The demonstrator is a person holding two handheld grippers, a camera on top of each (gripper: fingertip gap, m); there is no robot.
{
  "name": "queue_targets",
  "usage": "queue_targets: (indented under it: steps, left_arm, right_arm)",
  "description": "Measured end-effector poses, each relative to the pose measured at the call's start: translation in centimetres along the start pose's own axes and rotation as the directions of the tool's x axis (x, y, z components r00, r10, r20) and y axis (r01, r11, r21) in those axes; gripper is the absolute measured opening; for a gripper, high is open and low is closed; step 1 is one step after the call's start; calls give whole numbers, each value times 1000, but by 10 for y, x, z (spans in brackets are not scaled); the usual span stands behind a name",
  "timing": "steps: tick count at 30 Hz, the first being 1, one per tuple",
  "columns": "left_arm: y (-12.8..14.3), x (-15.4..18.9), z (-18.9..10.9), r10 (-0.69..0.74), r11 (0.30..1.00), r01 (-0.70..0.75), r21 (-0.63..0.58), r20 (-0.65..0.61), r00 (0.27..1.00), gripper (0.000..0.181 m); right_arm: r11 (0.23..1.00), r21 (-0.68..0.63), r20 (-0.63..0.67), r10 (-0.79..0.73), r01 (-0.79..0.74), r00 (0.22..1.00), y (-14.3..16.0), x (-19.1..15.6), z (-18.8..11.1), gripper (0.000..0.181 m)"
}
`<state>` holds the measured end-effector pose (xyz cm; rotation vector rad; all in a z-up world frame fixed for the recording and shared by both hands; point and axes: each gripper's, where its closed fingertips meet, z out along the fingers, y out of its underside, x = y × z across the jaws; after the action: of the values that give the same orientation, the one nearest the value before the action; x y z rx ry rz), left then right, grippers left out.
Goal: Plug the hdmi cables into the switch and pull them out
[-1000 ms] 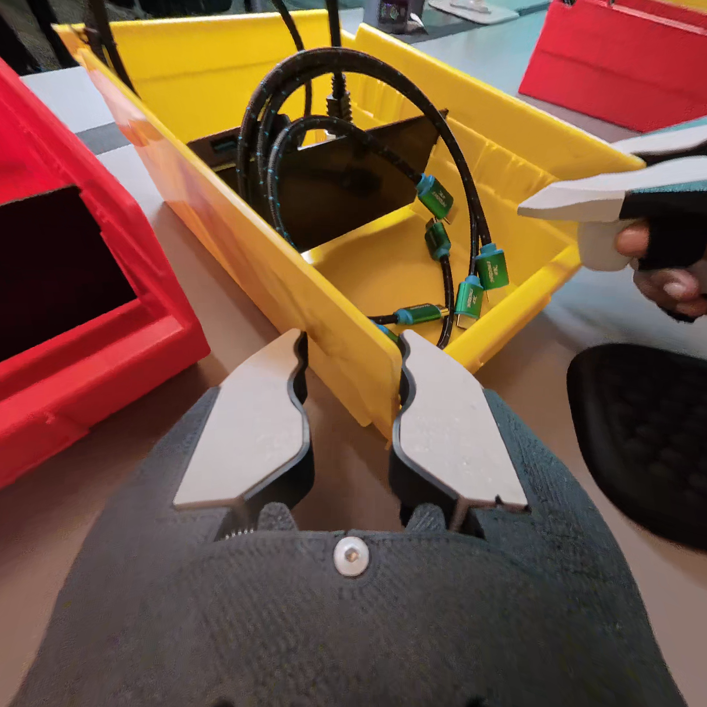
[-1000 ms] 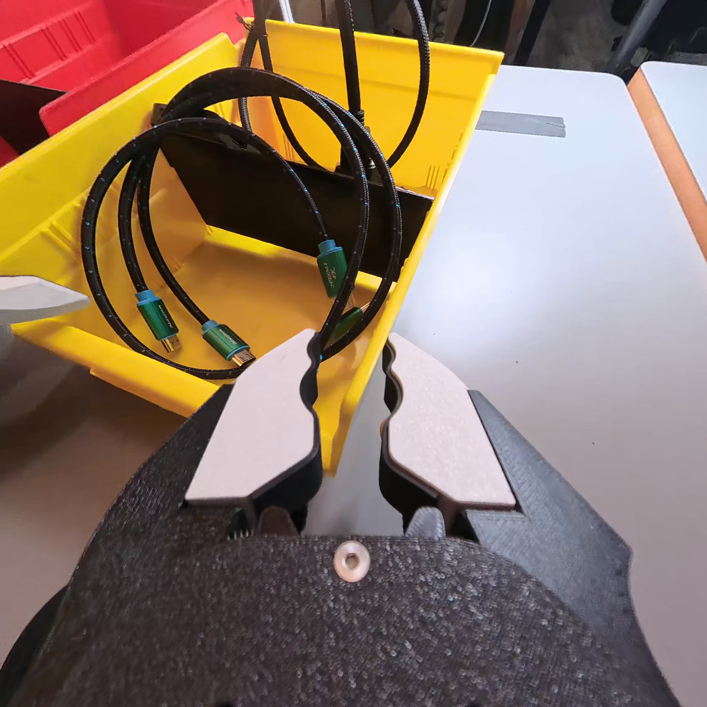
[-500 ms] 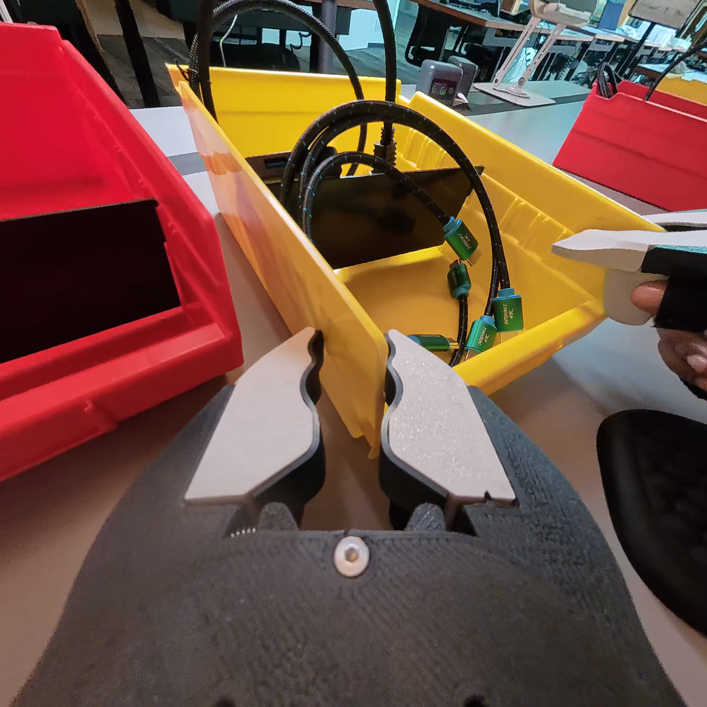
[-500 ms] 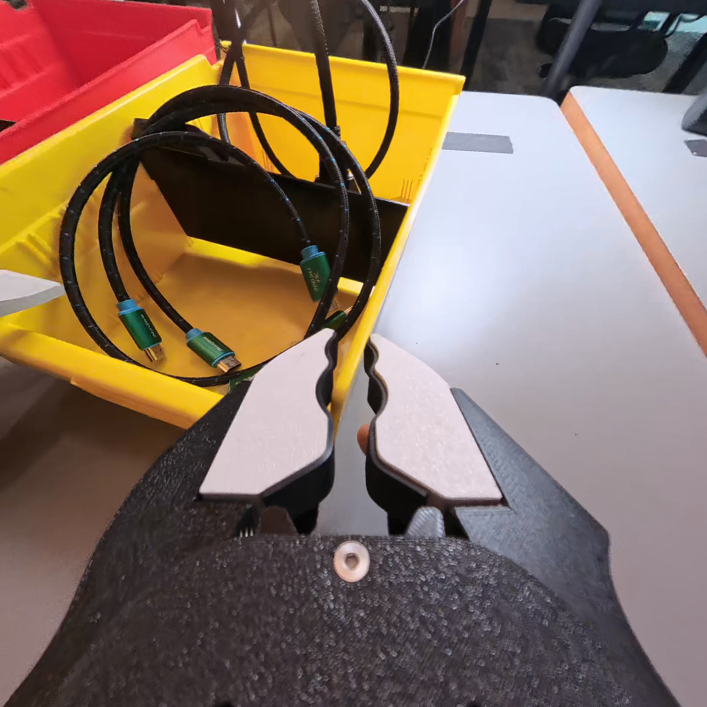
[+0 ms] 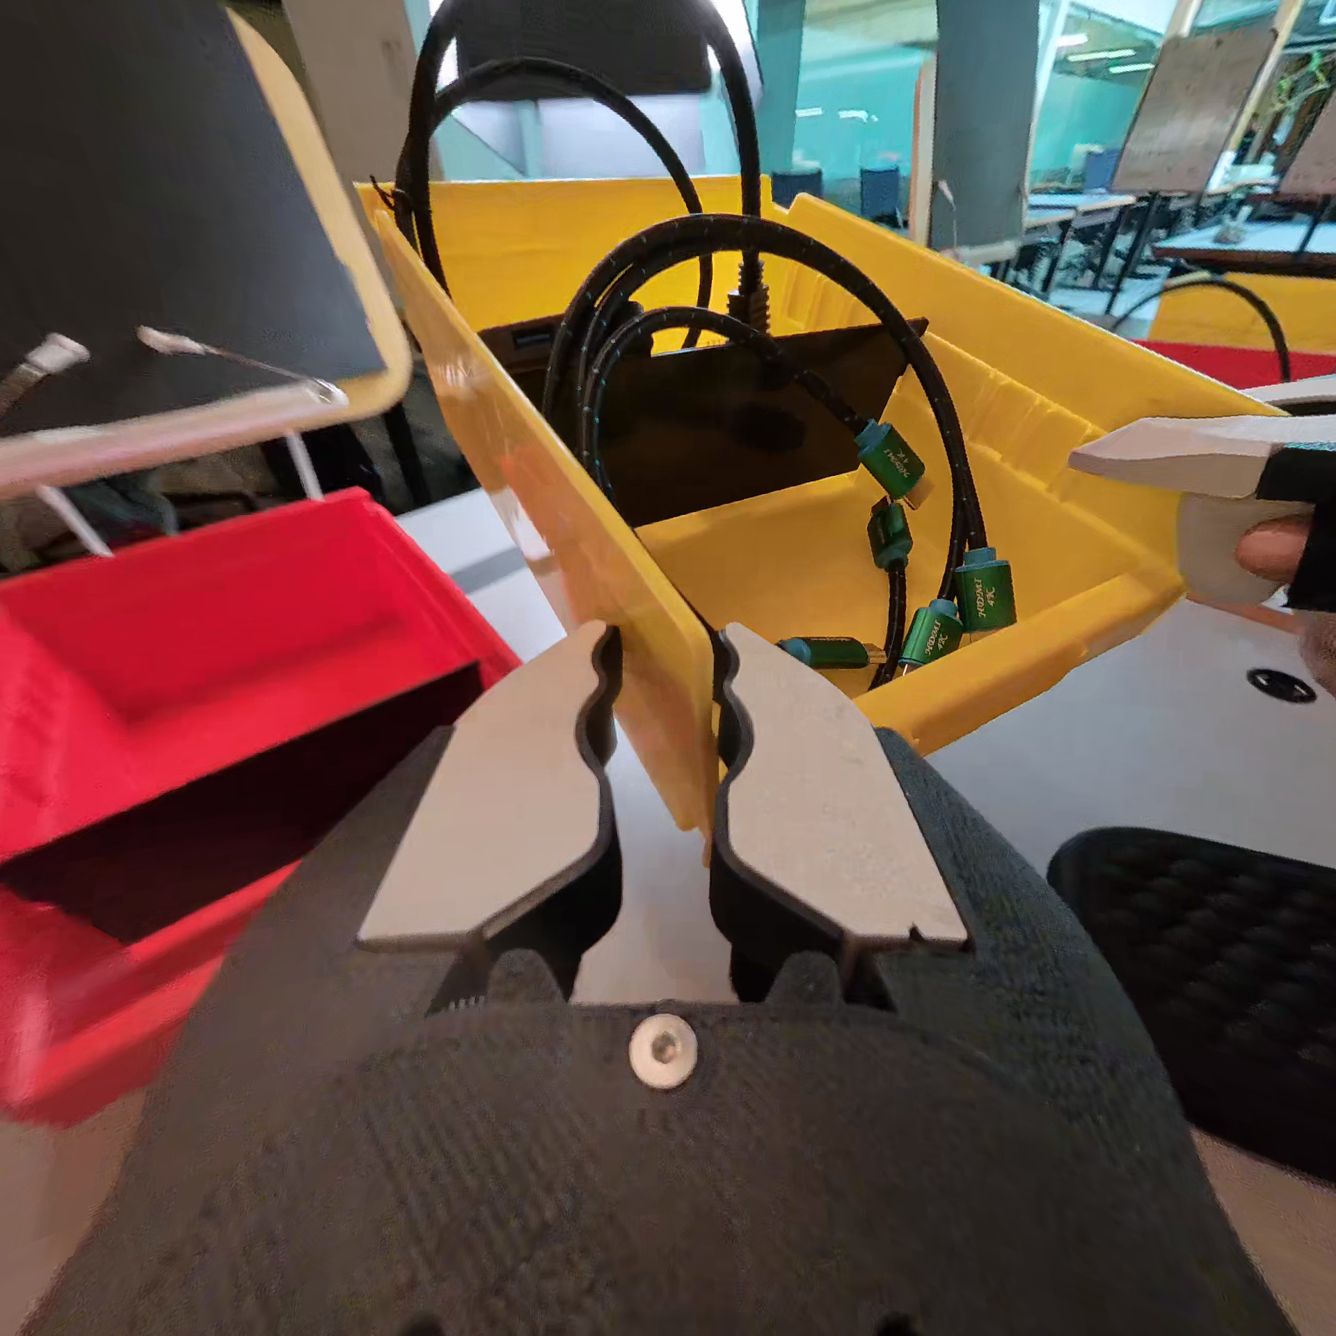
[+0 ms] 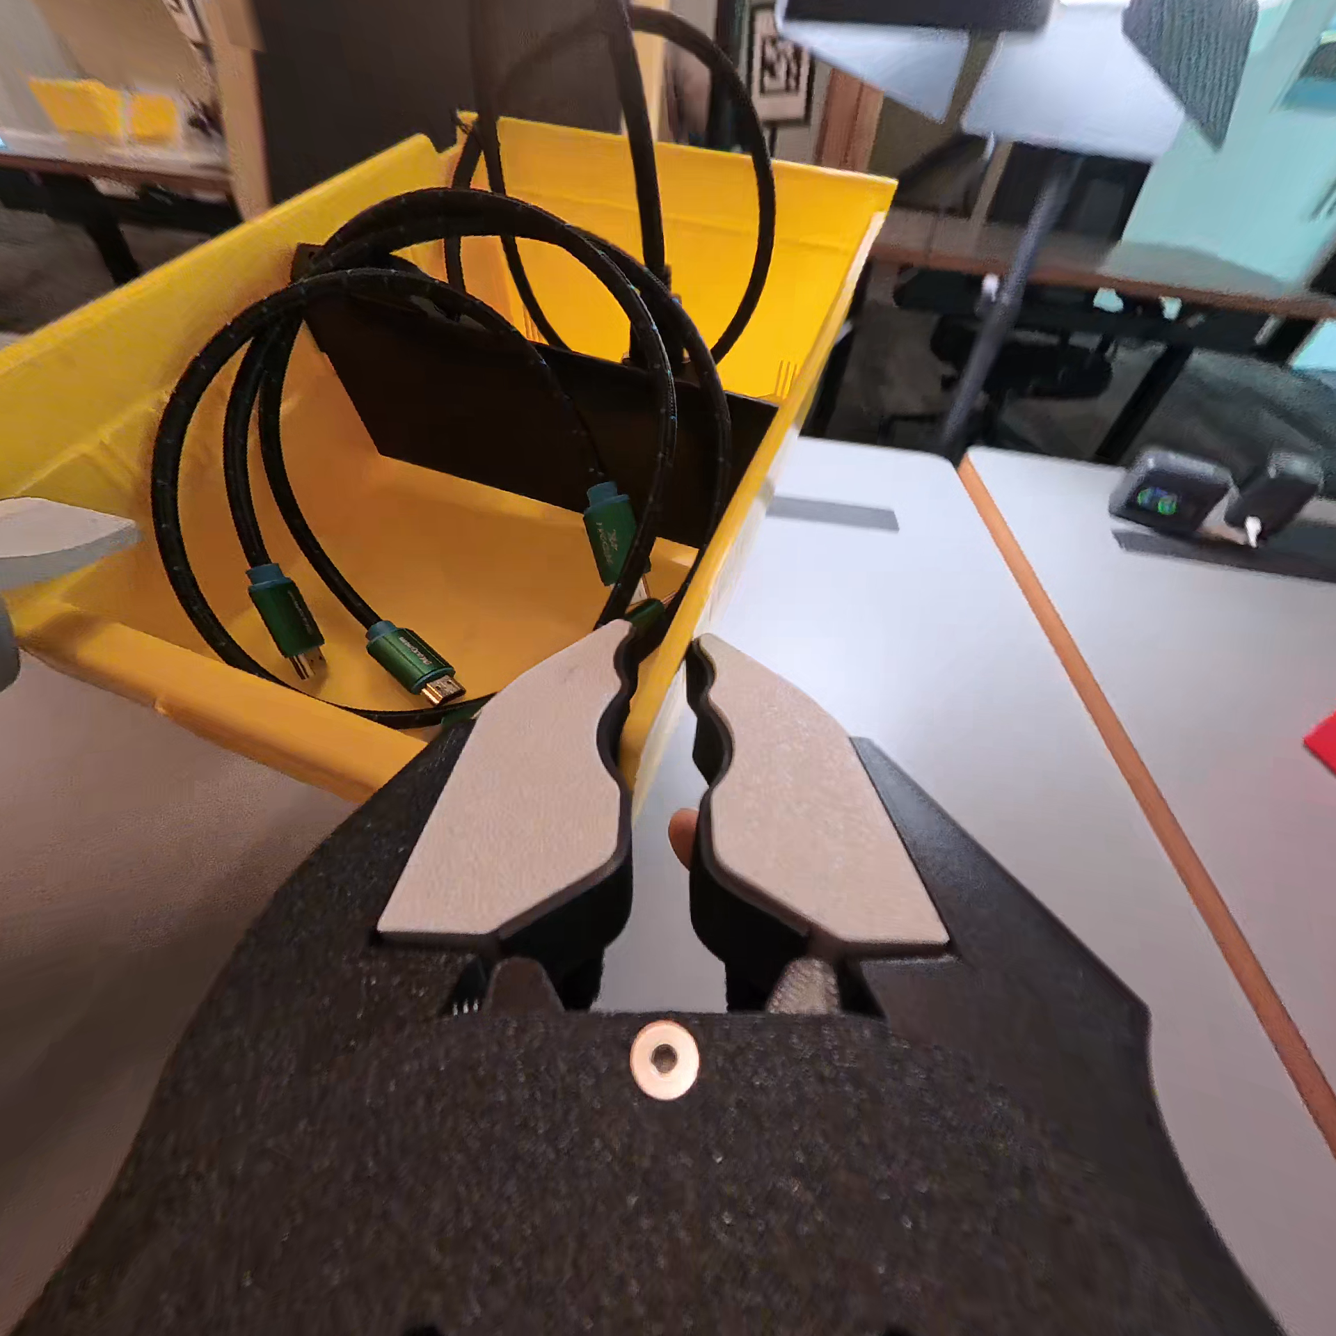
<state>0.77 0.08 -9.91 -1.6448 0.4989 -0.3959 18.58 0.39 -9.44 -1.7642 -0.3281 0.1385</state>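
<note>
With the left gripper [image 5: 665, 716] and right gripper [image 6: 661, 698] each pinching a side wall of the yellow plastic bin [image 5: 1012, 376], keep it level above the table [image 6: 904, 614] so the black braided green-plugged HDMI cables [image 6: 412, 658] and black switch [image 5: 723, 426] stay inside.

The left gripper [image 5: 665, 651] has its jaws drawn in to a narrow gap, each finger pressed against a face of a thin wall. The right gripper [image 6: 661, 647] is closed the same way, though contact on its right finger [image 6: 810, 802] seems incomplete. A fingertip [image 6: 681, 835] shows beneath it.
</note>
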Motion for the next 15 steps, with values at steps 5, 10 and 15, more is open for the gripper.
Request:
queue_targets:
  steps: [5, 10, 15]
  left_arm:
    - [-38, -55, -62, -2, 998, -8, 64, 149, 989, 24]
    - [-42, -123, -136, -20, 998, -3, 69, 331, 943, 24]
    - [-21, -176, -208, -66, 997, 38, 69, 466, 883, 24]
  right_arm:
    - [995, 102, 139, -29, 15, 990, -56, -66, 12, 13]
    - [991, 131, 318, -54, 13, 947, -85, -161, 44, 13]
    - [994, 105, 487, -75, 27, 870, -86, -257, 67, 14]
